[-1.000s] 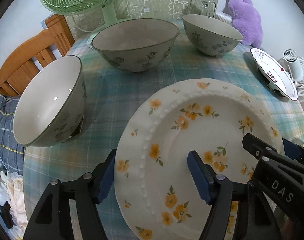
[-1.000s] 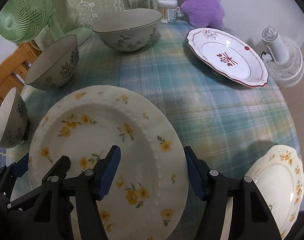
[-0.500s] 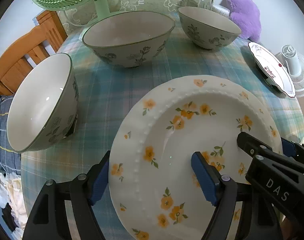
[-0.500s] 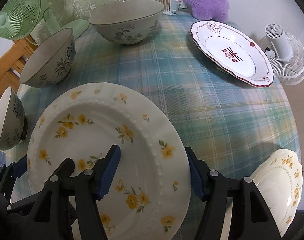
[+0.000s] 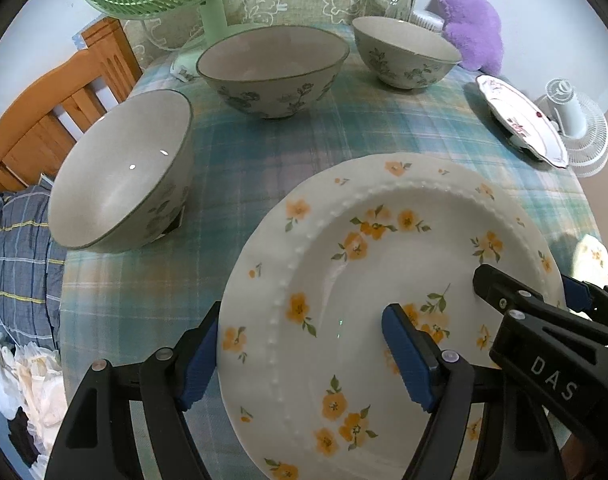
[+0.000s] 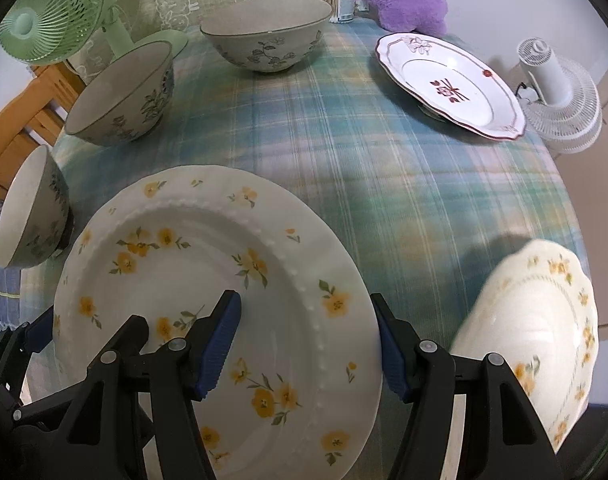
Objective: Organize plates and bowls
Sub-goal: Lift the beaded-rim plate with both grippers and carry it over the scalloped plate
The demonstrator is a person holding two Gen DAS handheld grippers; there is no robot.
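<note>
A round white plate [image 5: 388, 300] with a beaded ring and orange-yellow flowers is sitting face up on the checked worktop [image 6: 384, 168]. The left gripper [image 5: 304, 356] and right gripper [image 6: 306, 344] are straddling opposite rims, their blue-padded fingers [image 5: 406, 356] spread wide and clamping nothing. Being round, the plate is showing no long axis.

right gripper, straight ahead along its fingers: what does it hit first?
The right gripper already straddles the yellow-flower plate, so that comes first. Beyond it lies bare checked tablecloth, then probably the far floral bowl; depth is unclear.
</note>
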